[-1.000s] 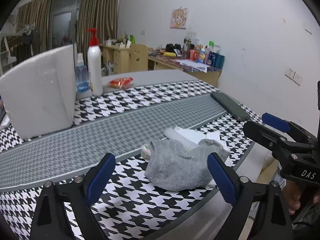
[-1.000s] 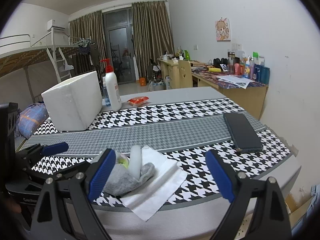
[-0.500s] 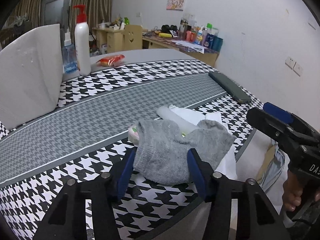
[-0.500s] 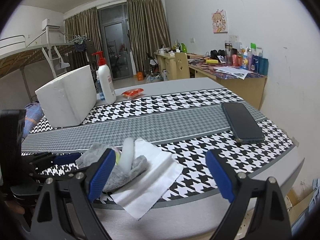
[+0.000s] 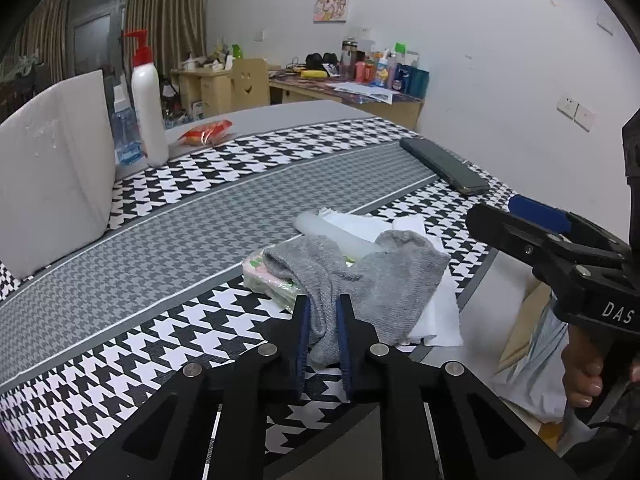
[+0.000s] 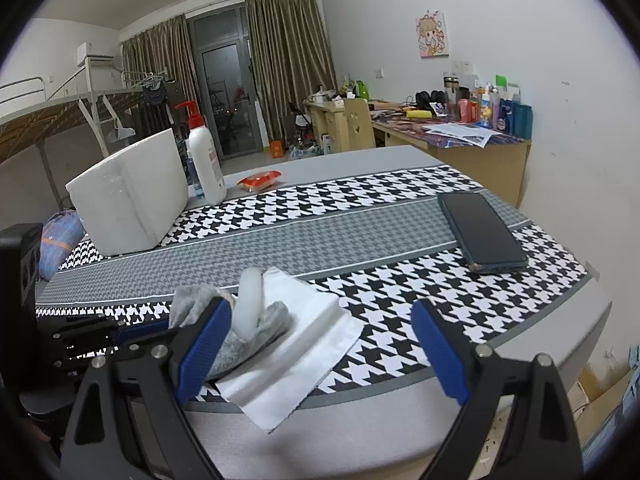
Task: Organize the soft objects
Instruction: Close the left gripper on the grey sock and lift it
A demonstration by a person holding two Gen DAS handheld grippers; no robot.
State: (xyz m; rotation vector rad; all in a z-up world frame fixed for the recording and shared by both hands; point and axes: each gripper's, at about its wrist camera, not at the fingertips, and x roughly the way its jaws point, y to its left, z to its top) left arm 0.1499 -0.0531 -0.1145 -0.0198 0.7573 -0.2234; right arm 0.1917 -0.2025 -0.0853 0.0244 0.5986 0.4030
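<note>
The left gripper (image 5: 323,322) was closing, its pads already pinching the near fold of the gray cloth (image 5: 372,276). To lift it well, pull slowly. Just beyond lay a tissue pack (image 5: 268,280). The right gripper (image 6: 320,348) stood wide open, holding nothing.

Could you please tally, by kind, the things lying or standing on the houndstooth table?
Grey sock, pinched by the closing left gripper: 1
White cloth: 1
White roll: 1
Tissue pack: 1
Phone: 1
Foam box: 1
Pump bottle: 1
Clear bottle: 1
Red snack packet: 1
Total: 9
</note>
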